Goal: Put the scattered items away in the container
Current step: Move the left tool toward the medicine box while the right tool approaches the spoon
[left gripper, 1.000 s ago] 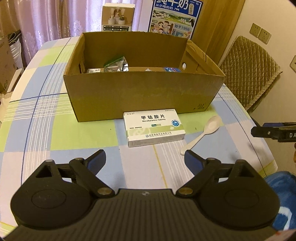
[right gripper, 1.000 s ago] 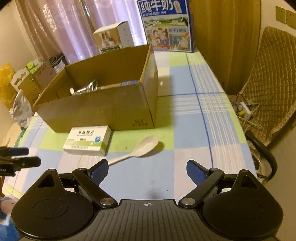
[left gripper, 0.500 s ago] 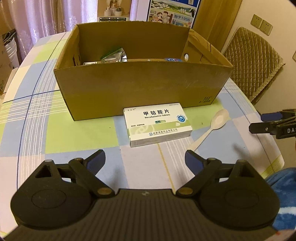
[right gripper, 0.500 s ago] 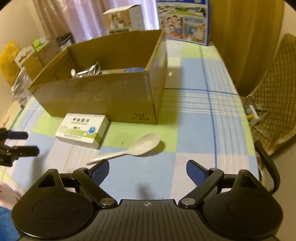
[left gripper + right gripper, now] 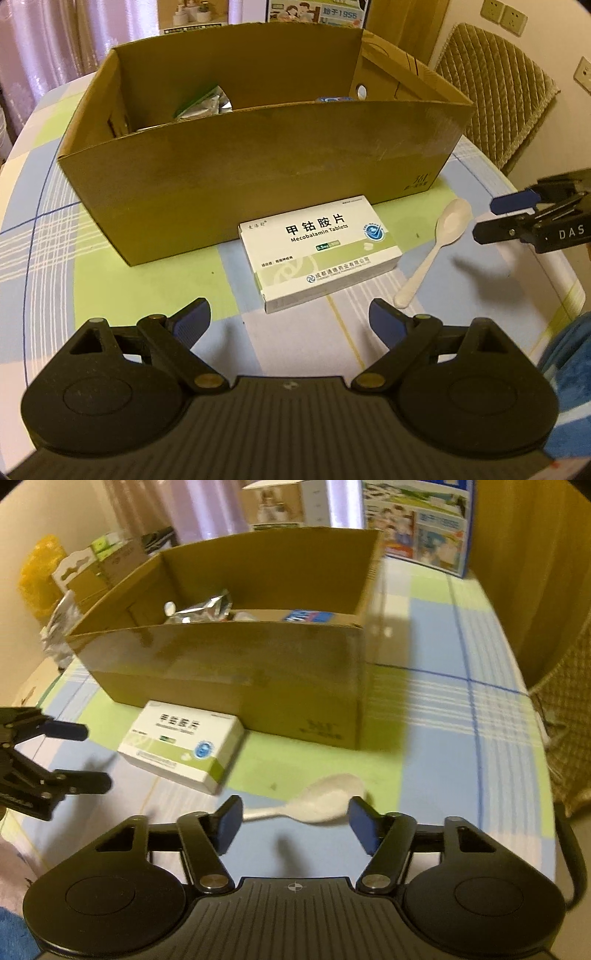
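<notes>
While left tongs point(image 5: 290, 317) stay apart, right tongs point(image 5: 293, 821) closing, now nearer spoon point(image 5: 325, 803).

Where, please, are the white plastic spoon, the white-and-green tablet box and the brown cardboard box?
White plastic spoon point(image 5: 325, 797): right wrist view, on its bowl.
White-and-green tablet box point(image 5: 319, 245): left wrist view, on its printed top face.
Brown cardboard box point(image 5: 258, 166): left wrist view, on its near outer wall.

we find bare tablecloth point(image 5: 461, 746) open right of the cardboard box point(image 5: 258, 177), whose tall near wall blocks the way behind the tablet box point(image 5: 317, 254) and spoon point(image 5: 321, 805), each with clear cloth around it.
</notes>
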`<state>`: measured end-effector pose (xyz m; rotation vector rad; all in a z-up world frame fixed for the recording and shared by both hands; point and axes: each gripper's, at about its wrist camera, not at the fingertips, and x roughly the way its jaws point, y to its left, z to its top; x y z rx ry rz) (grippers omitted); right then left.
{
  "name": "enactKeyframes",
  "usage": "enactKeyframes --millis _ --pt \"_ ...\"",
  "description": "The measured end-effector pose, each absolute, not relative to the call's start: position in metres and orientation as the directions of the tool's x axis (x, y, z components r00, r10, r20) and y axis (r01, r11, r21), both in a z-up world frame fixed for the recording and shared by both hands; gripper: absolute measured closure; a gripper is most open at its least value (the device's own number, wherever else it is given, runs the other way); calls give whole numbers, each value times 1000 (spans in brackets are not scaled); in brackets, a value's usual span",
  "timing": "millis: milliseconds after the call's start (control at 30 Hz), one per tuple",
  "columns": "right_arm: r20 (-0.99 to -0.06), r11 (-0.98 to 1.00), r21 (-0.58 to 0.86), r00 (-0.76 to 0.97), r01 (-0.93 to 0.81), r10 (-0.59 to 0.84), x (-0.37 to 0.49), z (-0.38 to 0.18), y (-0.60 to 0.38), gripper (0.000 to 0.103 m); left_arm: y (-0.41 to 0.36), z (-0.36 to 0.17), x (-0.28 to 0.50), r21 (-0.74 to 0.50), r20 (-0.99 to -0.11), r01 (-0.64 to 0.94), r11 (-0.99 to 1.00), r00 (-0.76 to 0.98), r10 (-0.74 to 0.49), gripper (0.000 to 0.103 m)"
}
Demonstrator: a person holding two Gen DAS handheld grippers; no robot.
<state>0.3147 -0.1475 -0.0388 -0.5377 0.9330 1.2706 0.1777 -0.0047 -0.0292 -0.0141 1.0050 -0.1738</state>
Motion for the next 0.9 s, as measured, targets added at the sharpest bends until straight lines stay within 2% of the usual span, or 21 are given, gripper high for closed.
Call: enactKeyframes --millis 167,433,900 --pt "-824 183 220 -82 -958 560 306 -49 -124 51 -10 -38 183 -73 -826 179 981 540 -160 13" --pt "-820 79 284 -199 -956 537 290 -69 -92 51 -19 -51 191 -91 -819 321 943 514 -254 13" --pt "-834 42 320 -260 -947 487 272 -75 -93 50 -20 -48 180 -152 -818 366 918 475 -325 12"
